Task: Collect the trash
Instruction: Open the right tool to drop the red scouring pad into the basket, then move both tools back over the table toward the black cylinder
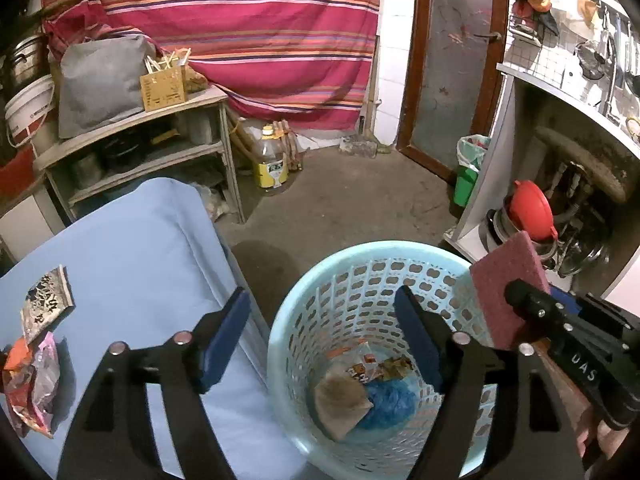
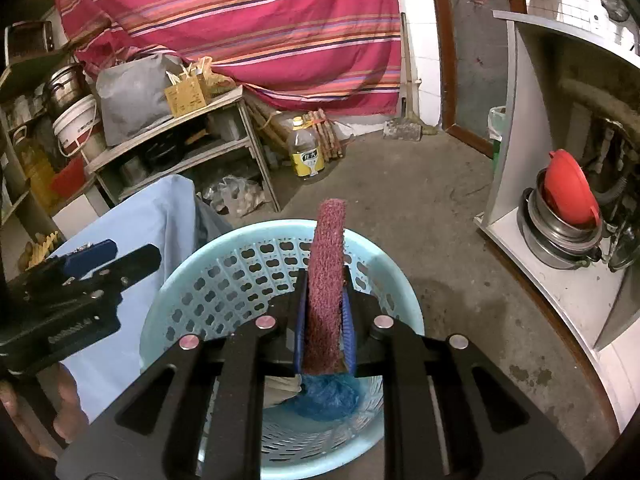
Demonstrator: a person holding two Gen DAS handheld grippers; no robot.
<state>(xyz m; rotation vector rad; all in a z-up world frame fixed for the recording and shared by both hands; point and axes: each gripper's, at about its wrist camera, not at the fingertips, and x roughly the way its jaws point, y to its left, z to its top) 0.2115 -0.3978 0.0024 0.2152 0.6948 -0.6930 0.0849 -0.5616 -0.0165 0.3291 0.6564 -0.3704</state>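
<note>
A pale blue perforated basket (image 1: pixel 352 280) (image 2: pixel 224 280) stands on the floor beside a table draped in blue cloth (image 1: pixel 140 248). At its bottom lie a brown paper scrap (image 1: pixel 340 400), a crumpled blue plastic bag (image 1: pixel 388 400) (image 2: pixel 328 396) and a snack wrapper (image 1: pixel 368 364). My left gripper (image 1: pixel 322 292) (image 2: pixel 120 260) is open over the basket's left rim, nothing between its fingers. My right gripper (image 2: pixel 325 276) (image 1: pixel 516 292) is shut on a maroon scouring pad (image 2: pixel 326 264) (image 1: pixel 508 280), held upright above the basket. A silver wrapper (image 1: pixel 46 304) and a crumpled pink wrapper (image 1: pixel 32 380) lie on the table.
A wooden shelf (image 1: pixel 160 148) with pots stands behind the table. An oil bottle (image 1: pixel 270 164) is on the floor by a striped hanging cloth (image 1: pixel 260 32). A green bin (image 1: pixel 468 176) sits near the door. At right, a white cabinet (image 2: pixel 560 280) holds steel pots and a red lid (image 2: pixel 568 188).
</note>
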